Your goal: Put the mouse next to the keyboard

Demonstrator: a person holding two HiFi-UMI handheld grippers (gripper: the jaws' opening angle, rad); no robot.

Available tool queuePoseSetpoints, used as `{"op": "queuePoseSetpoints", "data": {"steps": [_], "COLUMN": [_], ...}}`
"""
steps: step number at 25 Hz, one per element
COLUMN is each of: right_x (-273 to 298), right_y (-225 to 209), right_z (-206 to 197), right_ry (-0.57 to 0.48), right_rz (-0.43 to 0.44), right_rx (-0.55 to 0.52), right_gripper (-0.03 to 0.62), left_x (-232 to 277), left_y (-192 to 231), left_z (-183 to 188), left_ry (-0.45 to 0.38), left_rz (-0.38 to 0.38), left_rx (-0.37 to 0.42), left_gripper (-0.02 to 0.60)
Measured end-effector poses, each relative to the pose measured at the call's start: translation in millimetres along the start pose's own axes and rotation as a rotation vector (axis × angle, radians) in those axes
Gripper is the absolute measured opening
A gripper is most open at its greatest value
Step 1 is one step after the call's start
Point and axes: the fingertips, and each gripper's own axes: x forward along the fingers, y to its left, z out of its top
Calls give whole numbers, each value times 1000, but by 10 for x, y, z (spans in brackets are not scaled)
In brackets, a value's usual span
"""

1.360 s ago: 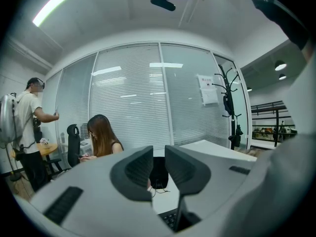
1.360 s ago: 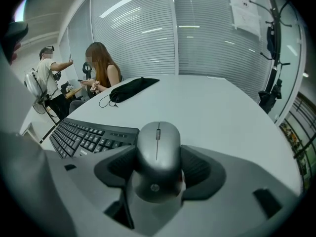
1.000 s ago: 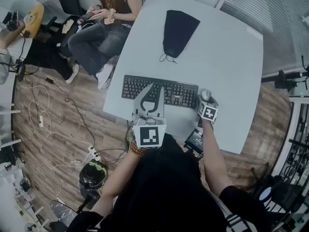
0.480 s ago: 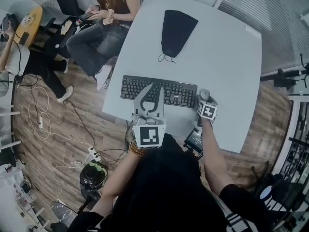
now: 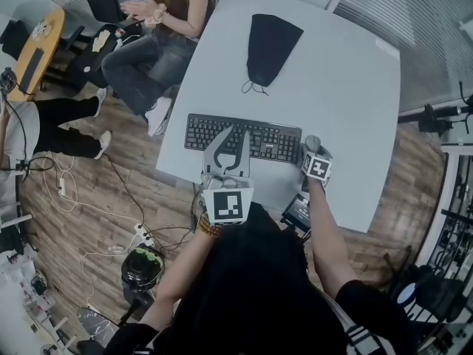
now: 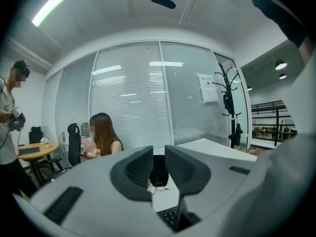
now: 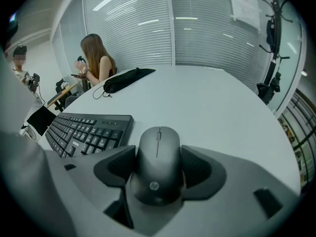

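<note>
The only legible mark is the "hp" logo on the rear of the mouse [image 7: 158, 164], just right of the keyboard [image 7: 91, 131]; print on the sheet [image 7: 244, 6] behind, on the glass wall, is unreadable.

This is an office, probably a meeting room: glass walls [image 6: 128, 98] covered with horizontal blinds, long ceiling lights [image 6: 54, 4], a white table [image 5: 347, 87] carrying a keyboard [image 5: 222, 133], a black office chair [image 6: 74, 142] and a coat stand [image 6: 229, 102] (something dark hangs on it). Cables [image 5: 55, 161] lie over the wooden floor [image 5: 96, 198].
</note>
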Motion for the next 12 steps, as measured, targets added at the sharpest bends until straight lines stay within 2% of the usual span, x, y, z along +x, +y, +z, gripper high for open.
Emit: {"op": "queuePoseSetpoints", "data": {"steps": [8,12], "right_x": [-5,-70], "right_y": [48,65], "right_z": [-31,45], "right_ry": [26,-1], "right_rz": [15,6], "right_rx": [-48,-97], "right_gripper": [319,339], "left_x": [-15,-31], "left_y": [-27,-34], "left_z": [-23,-16], "left_ry": [8,7], "left_rz": [-2,-1], "left_rx": [-19,-26], "left_gripper": [78,78]}}
